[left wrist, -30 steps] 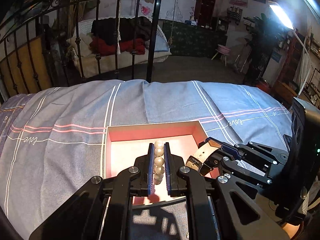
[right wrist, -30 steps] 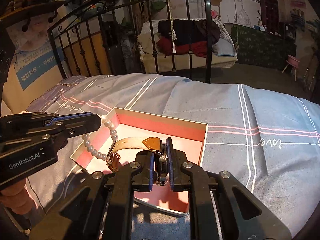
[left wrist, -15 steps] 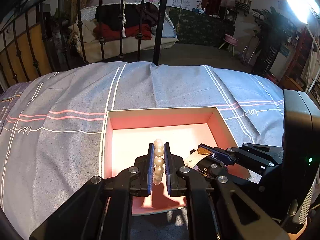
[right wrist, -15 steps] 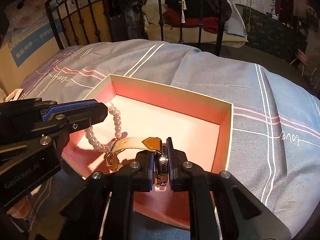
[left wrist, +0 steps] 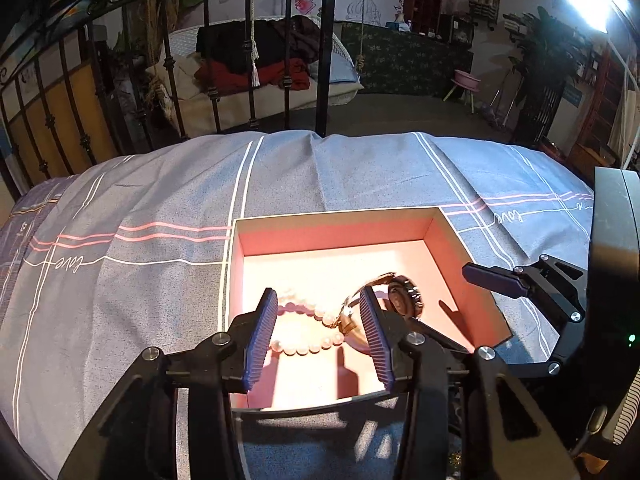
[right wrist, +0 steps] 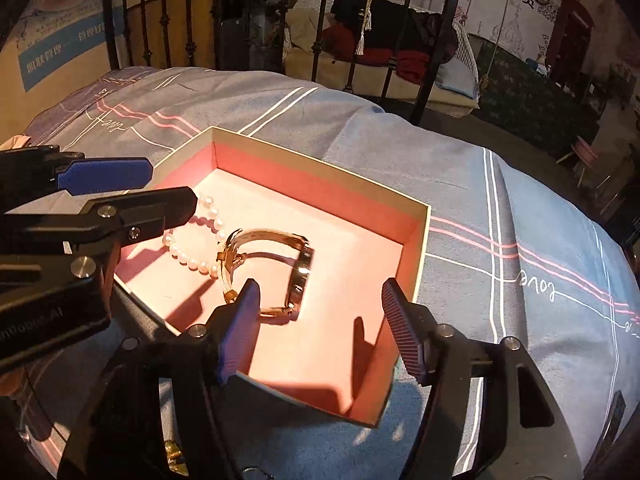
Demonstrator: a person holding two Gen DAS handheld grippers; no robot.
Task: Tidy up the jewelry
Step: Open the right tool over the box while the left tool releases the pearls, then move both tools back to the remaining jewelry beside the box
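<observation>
Two pieces of jewelry lie loose in the pink box

Both grippers hang over an open cardboard box [left wrist: 336, 216] with a pink lining, which sits on a grey-blue bedspread [left wrist: 160, 208] crossed by white and pink stripes. The left gripper [left wrist: 318, 330] has just been spreading its jaws, and nothing is pinched in them: the pearl bracelet [left wrist: 304, 346] lies on the box floor, seen in the gap between the two blue pads and touching neither. The right gripper [right wrist: 320, 312] has likewise just been opening; its jaws stand wide apart with only the pink floor between them. The wristwatch [right wrist: 276, 272] rests in the box just beyond that gripper's left finger, standing on its edge with the strap looped and the round case toward the box's middle. The watch's buckle end touches the string of pearls, so the two pieces lie side by side in the half of the box nearest the left gripper. A black metal bed rail [left wrist: 320, 48] rises beyond the bedspread.
</observation>
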